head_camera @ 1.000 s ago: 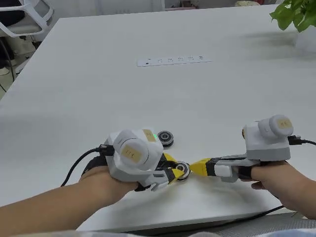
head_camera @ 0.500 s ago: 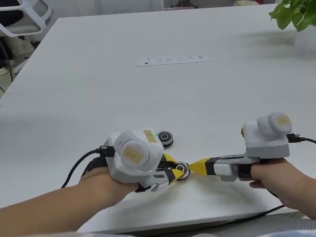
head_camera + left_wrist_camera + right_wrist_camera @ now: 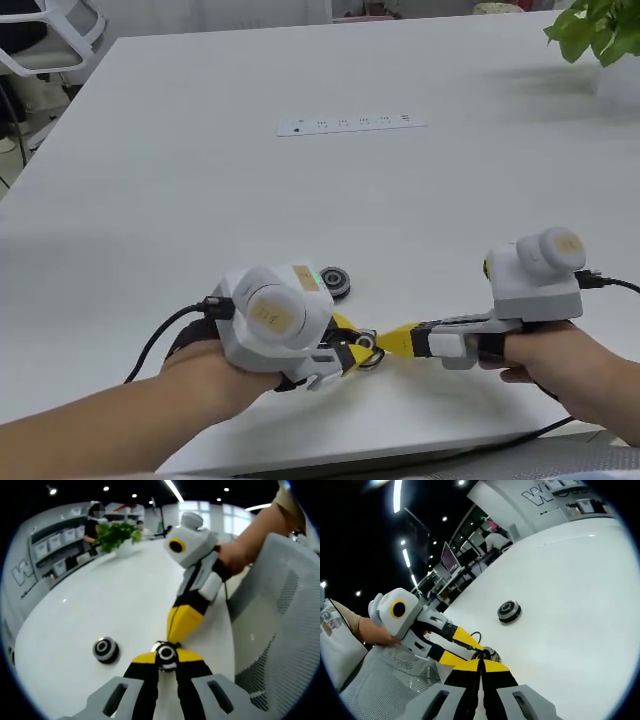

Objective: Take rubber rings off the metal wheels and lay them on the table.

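Left gripper [image 3: 166, 657] clamps the wheel [image 3: 166, 653]; right gripper [image 3: 481, 662], clenched, touches its rim.

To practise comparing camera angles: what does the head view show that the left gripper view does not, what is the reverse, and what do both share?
The head view adds the power strip and the white body of the left gripper. The left gripper view adds shelves, ceiling lights and a mesh chair back. Both share the wheel clamped in the left gripper, the right gripper at it, the spare wheel and the plant.
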{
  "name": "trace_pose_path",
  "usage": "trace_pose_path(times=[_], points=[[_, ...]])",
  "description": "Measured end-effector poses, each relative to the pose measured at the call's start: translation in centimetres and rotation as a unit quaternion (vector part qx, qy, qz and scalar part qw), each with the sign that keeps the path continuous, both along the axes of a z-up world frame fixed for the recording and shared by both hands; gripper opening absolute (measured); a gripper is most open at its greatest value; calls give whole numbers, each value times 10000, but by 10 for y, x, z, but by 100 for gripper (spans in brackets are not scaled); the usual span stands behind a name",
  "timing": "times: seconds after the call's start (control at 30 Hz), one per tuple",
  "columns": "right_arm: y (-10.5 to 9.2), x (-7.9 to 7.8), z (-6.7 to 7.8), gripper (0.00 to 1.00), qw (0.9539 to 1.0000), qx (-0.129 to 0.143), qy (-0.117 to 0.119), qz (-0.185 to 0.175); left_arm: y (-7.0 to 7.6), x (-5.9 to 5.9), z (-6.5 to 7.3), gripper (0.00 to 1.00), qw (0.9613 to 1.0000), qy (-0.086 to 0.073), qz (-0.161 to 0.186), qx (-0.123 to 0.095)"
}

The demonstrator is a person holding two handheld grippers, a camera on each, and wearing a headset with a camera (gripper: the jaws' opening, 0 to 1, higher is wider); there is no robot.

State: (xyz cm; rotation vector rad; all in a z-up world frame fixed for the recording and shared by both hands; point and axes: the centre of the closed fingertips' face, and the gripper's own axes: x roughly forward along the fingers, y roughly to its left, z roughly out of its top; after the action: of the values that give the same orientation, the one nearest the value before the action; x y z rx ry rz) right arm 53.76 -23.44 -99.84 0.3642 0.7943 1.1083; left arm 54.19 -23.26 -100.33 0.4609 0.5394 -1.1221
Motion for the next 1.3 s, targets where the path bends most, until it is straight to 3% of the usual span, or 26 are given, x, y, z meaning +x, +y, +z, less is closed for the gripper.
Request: trace_pose_path(times=[0.23, 0.3, 0.47, 0.73, 0.83, 0.9, 1.07, 1.3], points=[[8, -7, 9, 0, 9995, 257, 60, 192, -1, 0, 0, 12, 10000, -6, -15, -8], [8, -6, 6, 0, 9996, 129, -71, 227, -1, 0, 0, 12, 10000, -8, -17, -11], [4, -4, 6, 0, 9998, 159, -64, 134, -1, 0, 0, 12, 10000, -5, -1, -40], [-1, 1, 2, 0, 9998, -16, -191, 65, -2, 0, 1, 13, 9999, 11, -48, -154], [-2, 1, 3, 0, 9997, -30, -231, 80, -2, 1, 1, 15, 9999, -64, -129, -93], [-2, 2, 6, 0, 9997, -5, -242, 78, -1, 2, 4, 16, 9998, -66, -131, -103], [0, 1, 13, 0, 9996, 34, -253, 121, 3, -4, 16, 20, 9992, 141, -194, -306], [9, -4, 27, 0, 9993, 129, -266, 230, 17, -7, 38, 25, 9984, 141, -131, -524]])
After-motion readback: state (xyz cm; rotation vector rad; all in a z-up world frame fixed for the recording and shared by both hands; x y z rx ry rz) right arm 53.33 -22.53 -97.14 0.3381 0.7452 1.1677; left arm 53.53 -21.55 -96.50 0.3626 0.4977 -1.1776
